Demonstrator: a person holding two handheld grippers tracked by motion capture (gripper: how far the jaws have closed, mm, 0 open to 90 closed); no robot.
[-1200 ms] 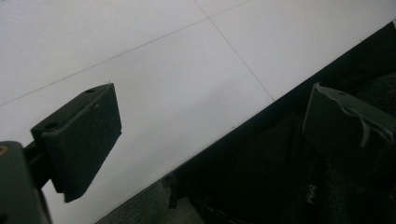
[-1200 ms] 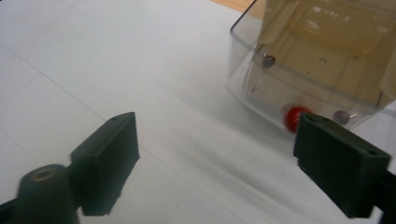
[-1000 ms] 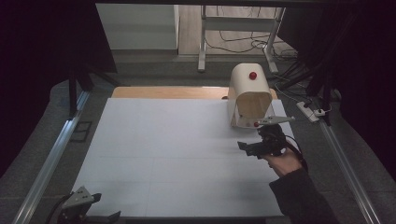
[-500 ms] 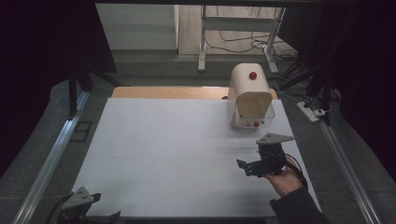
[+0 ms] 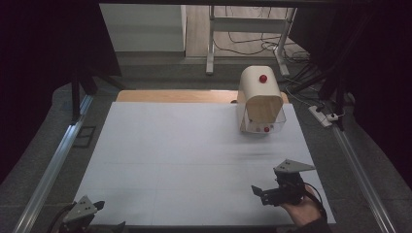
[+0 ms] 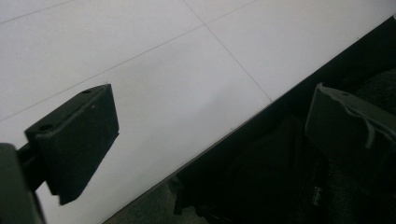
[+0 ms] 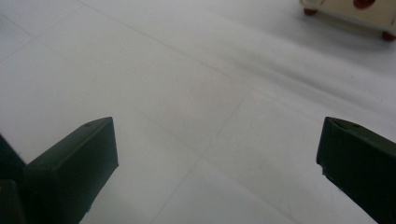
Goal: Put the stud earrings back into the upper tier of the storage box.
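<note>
Right tool (image 5: 260, 192) nearer on white table (image 5: 170, 155).

The table (image 5: 170, 160) is white with faint seams; the bread box (image 5: 261, 99) is cream with red knobs; both grippers' jaws are black.

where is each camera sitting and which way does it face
High view: above the near edge, looking forward and down on the white table; right gripper, right hand, left gripper.
Left gripper view: over the table's near edge; own open jaws.
Right gripper view: low, facing the cream box; own open jaws.
Shared: cream box, high and right gripper views.
</note>
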